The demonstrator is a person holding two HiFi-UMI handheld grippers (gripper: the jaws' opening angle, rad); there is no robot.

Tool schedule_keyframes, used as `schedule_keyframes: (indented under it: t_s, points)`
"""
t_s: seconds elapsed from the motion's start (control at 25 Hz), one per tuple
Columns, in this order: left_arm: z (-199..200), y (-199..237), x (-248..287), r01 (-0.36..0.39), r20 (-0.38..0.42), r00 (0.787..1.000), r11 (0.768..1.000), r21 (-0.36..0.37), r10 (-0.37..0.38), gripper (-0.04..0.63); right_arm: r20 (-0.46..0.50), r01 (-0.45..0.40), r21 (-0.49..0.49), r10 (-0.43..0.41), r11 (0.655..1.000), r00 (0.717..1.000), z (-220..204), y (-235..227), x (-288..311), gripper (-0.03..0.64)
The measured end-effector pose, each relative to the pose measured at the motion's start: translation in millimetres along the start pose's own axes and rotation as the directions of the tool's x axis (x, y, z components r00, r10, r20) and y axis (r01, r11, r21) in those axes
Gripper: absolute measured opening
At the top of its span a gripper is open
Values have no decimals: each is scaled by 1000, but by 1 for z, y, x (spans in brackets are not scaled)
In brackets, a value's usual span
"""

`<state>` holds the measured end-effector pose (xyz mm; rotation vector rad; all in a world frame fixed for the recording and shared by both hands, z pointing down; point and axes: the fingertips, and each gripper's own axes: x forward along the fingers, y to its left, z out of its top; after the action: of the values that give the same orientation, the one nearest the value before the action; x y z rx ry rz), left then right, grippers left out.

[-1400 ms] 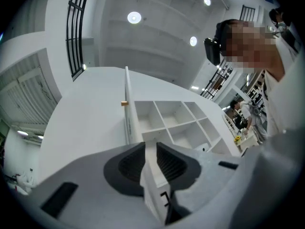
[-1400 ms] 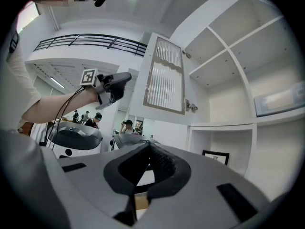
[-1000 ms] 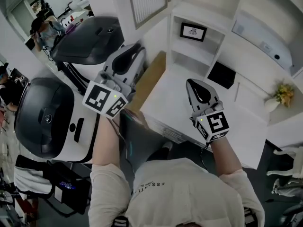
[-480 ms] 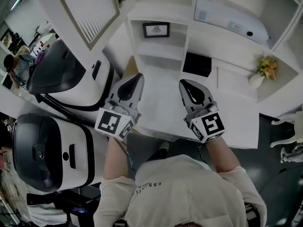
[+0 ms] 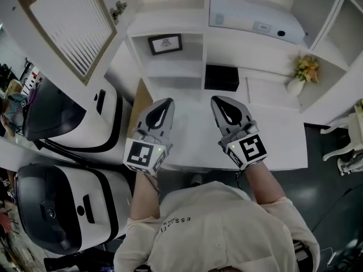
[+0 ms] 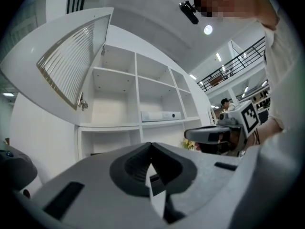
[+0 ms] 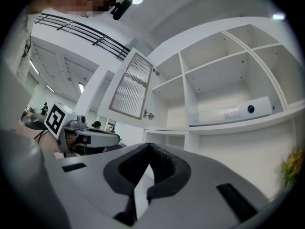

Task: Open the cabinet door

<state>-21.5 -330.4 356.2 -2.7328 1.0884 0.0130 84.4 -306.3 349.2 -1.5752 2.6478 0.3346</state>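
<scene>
The cabinet door already stands swung out at the far left and nothing holds it, so I think it could drift back toward the shelves if its hinge is loose. A hand lifted carelessly on the left may also knock its lower edge. The left gripper and the right gripper hover side by side over the near white desk, both with jaws pressed together and empty. The door has a white frame, a pale ribbed panel, and a small metal fitting at the corner nearest the shelves.
</scene>
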Motion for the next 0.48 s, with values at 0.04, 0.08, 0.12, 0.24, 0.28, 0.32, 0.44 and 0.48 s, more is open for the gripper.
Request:
schedule_keyframes:
  t_s: [0.04,0.08,0.12,0.24,0.28,0.32,0.44,0.48]
  points:
    - [0,1,2,3,-3,1000,1000,7,-3,2,5,-2,-3,2,1000,1000,1,-1,1,15]
    - [1,1,3,5,-6,1000,1000,13,-5,2,10,-1,-6,1,1000,1000,2,-2,2,15]
    - [2,2,5,7,-7,1000,1000,20,-7,2,14,3,-9,-3,1000,1000,2,-4,3,15]
    - [5,2,7,25,-5,1000,999,28,-25,2,18,23,-11,-22,1000,1000,3,-8,4,15]
    - [5,2,7,32,-3,999,999,25,-32,2,15,30,-11,-30,999,999,3,-9,4,15]
    - [6,1,7,38,0,999,999,21,-38,2,11,35,-11,-35,999,999,1,-10,4,15]
    - [6,-1,9,60,6,998,998,14,-60,3,-7,36,0,-36,999,999,-5,-10,4,14]
    - [7,-2,11,67,8,998,998,12,-67,3,-11,34,7,-34,999,999,-7,-10,4,15]
